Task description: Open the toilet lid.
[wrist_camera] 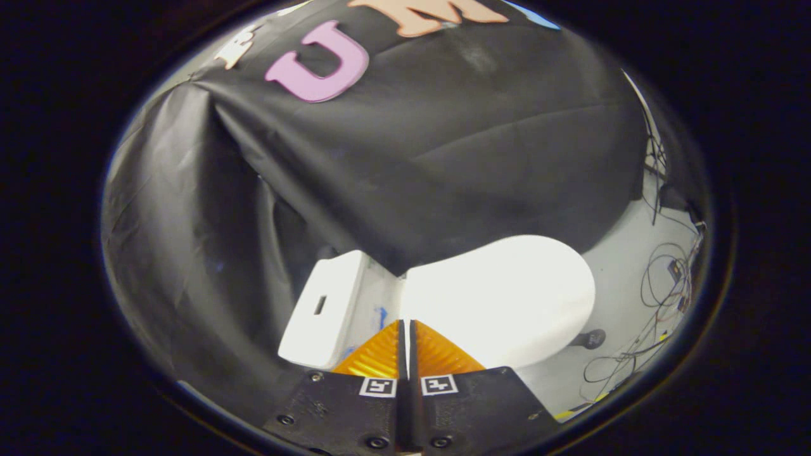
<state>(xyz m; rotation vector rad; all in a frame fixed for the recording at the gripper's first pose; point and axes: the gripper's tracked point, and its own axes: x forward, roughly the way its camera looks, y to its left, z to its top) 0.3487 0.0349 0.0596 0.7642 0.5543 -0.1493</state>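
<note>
Black cloth wall [380,158] is seen hung across the far side, creased, draped down to the toilet's top edge.

White floor [624,285] is seen to the right of the toilet.

Toilet lid [507,297] is found just beyond the fingertips, slightly right of them. It is white and rounded, and it is seen down, closed over the bowl. Its surface is overexposed, so the seam to the seat cannot be made out.

Toilet tank [323,310] is placed left of the lid, white, with a small dark slot on its face. A few blue marks are noted on the white strip between tank and lid.

Gripper [407,339] is seen near, with black bodies and square markers. Orange fingers [377,354] are brought together, only a thin slit left between them, nothing held. Tips are pointed at the lid's near-left edge; contact with it cannot be confirmed.

Loose cables [659,297] are spread on the floor at far right, tangled.

A small dark round object [592,339] is seen on the floor just right of the toilet base, too small to identify.
</note>
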